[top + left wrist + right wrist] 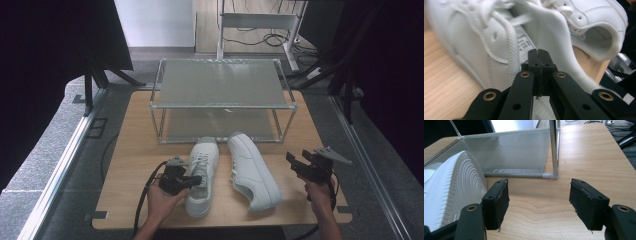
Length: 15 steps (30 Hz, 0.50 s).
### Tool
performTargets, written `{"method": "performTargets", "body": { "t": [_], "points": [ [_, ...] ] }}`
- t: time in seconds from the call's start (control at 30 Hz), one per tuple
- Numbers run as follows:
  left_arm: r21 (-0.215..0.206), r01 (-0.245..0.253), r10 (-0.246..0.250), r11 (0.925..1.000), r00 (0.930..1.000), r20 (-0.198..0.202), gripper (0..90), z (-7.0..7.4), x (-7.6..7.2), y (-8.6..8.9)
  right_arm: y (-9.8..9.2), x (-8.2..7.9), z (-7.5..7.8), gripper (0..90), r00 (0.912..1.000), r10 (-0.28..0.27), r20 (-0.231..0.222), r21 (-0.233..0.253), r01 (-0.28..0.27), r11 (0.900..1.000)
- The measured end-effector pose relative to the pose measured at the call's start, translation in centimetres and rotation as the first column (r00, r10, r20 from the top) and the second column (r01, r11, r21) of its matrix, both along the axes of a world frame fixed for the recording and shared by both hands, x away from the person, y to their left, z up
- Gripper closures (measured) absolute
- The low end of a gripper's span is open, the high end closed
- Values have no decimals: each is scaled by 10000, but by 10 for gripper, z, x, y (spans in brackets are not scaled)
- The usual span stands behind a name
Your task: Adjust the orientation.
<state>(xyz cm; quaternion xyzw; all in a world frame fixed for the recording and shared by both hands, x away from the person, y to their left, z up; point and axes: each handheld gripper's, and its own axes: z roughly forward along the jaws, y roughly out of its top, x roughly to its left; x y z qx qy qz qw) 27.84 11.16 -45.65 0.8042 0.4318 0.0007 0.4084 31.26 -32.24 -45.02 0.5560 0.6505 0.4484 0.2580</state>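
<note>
Two white sneakers lie on the wooden table (127,150) in front of a metal shoe rack (222,85). The left shoe (204,155) stands upright, toe toward the rack. My left gripper (194,181) is shut, its tips over that shoe's opening (474,37) above the insole label; I see nothing between the pads. The right shoe (252,172) lies tipped on its side, its opening (599,15) toward the left gripper and its ribbed sole (456,187) toward my right gripper (299,163). That gripper (539,202) is open and empty, just right of the shoe.
The two-tier rack (514,150) has grey mesh shelves, both bare, and its front corner post stands ahead of the right gripper. Bare tabletop (584,157) lies right of the rack. Cables and table legs sit on the floor beyond.
</note>
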Motion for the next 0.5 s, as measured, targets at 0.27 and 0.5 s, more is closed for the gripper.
{"method": "performTargets", "body": {
  "t": [0.27, 0.5],
  "points": [
    [-527, -419, 441, 9977, 9982, 416, 900, 7, -7, 23, 21, 1, 20, 323, 9968, 681, 422, -322, -668, 9972],
    [-1575, -284, 516, 9871, 9880, 1455, 779, 33, -19, 36, 56, 7, 37, 323, 9869, 1527, 531, -334, -1510, 9880]
  ]
}}
